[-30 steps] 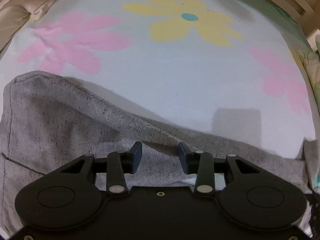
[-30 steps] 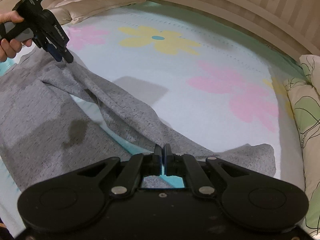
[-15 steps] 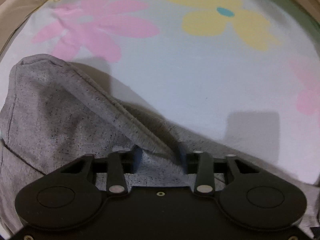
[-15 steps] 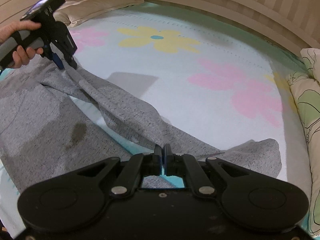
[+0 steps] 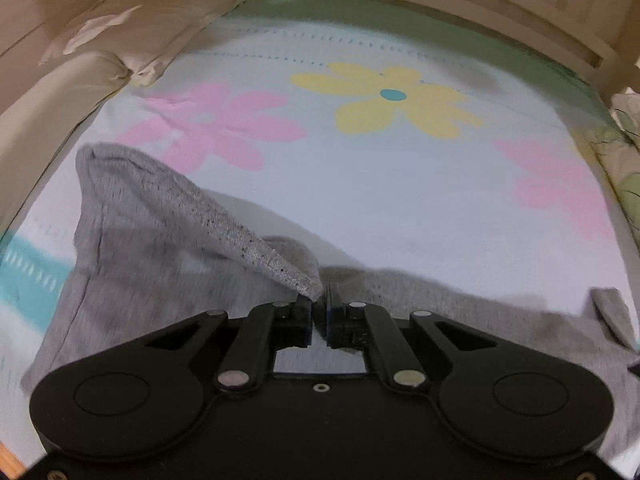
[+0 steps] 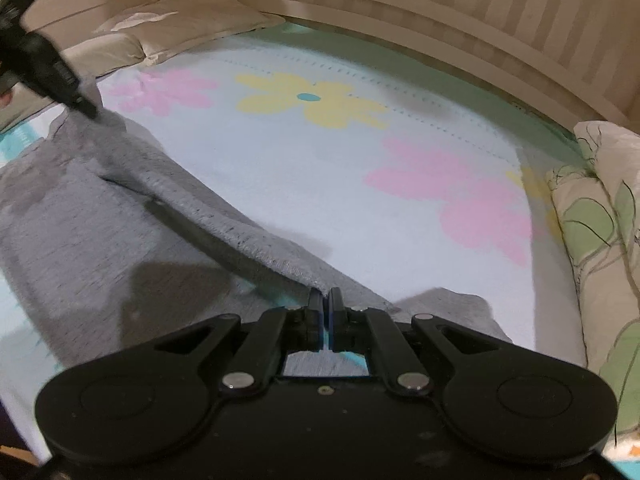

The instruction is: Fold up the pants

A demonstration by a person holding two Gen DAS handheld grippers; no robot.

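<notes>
Fold barely begun, my read. The grey pants [image 6: 80, 216] lie spread over the flowered sheet [image 6: 320, 168], bulk of them from 7 to 9 o'clock in the right wrist view, one end of the cloth bunched at 4 o'clock near the leaf-print pillow [image 6: 600, 208]. No finished fold visible; only the far edge is raised off the bed, running as a taut ridge between my two tools. Left to do, as I judge it: carry that edge across onto the other side, flatten, then fold along the length.

My left gripper [image 5: 319, 312]: jaws have just been closing and now stand nearly together, clamped on a thick seam edge of the pants, which rises from the pads toward 10 o'clock in the left wrist view. From the right wrist view the same tool sits at 10 o'clock, blurred, cloth hanging off its tip.

My right gripper [image 6: 325, 308]: jaws pressed together with a thin bit of the pants edge pinched between the pads; the ridge runs up from there toward 10 o'clock.

Beige pillows [image 5: 100, 52] lie at 11 o'clock, well apart from the pants.
</notes>
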